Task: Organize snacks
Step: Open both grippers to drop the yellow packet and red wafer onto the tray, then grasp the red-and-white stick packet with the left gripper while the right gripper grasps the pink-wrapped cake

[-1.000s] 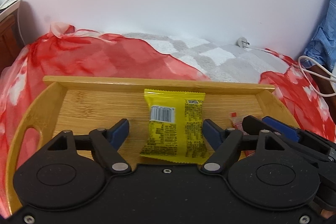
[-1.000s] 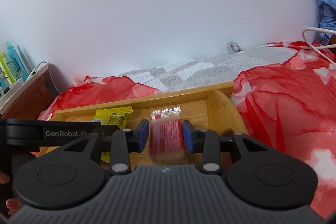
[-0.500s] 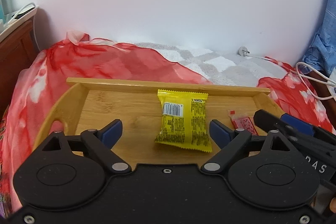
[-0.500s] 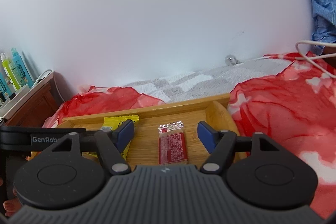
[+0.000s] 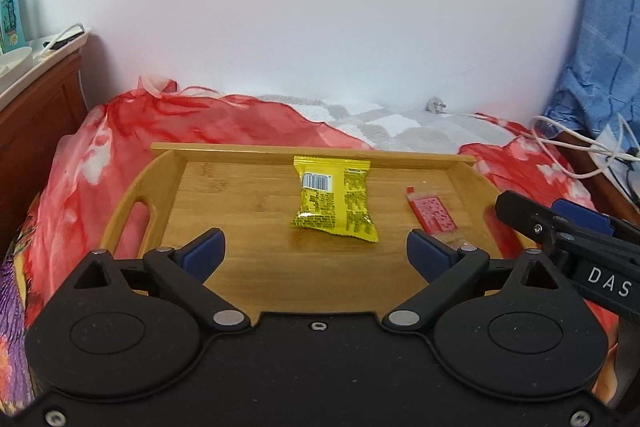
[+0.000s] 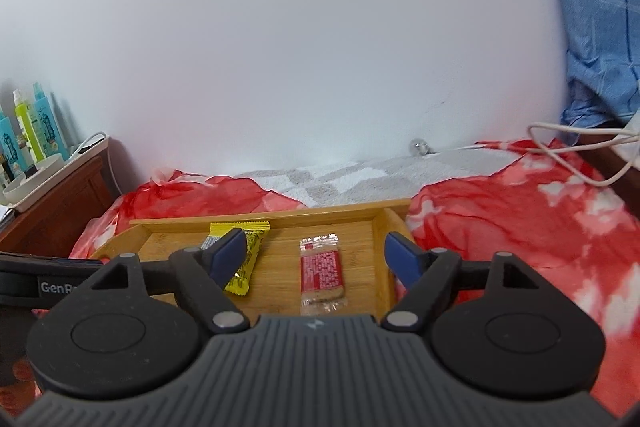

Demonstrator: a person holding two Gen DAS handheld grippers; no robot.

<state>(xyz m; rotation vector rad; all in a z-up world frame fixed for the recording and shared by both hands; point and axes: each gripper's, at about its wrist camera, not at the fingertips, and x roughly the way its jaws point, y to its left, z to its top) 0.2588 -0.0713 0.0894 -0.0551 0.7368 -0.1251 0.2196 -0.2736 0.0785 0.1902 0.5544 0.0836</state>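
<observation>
Now both claws hang above the near edge of a bamboo tray [image 5: 160, 183] that sits on a bed covered with a red-and-white cloth [image 5: 224, 123]. The left claw [image 5: 316, 251] tilts downward toward the tray floor, its blue pads [image 5: 202, 251] standing far apart after its jaws have just been opening; nothing lies between them, and they touch nothing. Ahead of it, near the middle of the tray and close to the far wall, a yellow snack packet [image 5: 334, 199] lies flat with its barcode side up. To the right of that packet, and apart from it, a red snack bar [image 5: 432, 213] in a clear-ended wrapper lies flat on the tray floor near the right-hand wall.

The right claw [image 6: 316, 259] also points downward at a shallower slant, seen from the left wrist view as a black arm with a blue pad reaching in from the right edge. Its jaws have likewise just been opening and now stand spread wide; the red snack bar [image 6: 322, 269] lies on the wood in line with the gap between them, free of both pads. In the right wrist view the left pad [image 6: 228, 257] overlaps the yellow snack packet [image 6: 248, 259] in the picture, though whether it touches cannot be told.

Beyond the tray a grey checked blanket [image 6: 352, 179] meets a plain white wall, a wooden nightstand [image 5: 36, 107] stands at the left, and white cables [image 5: 576, 151] trail at the right.
</observation>
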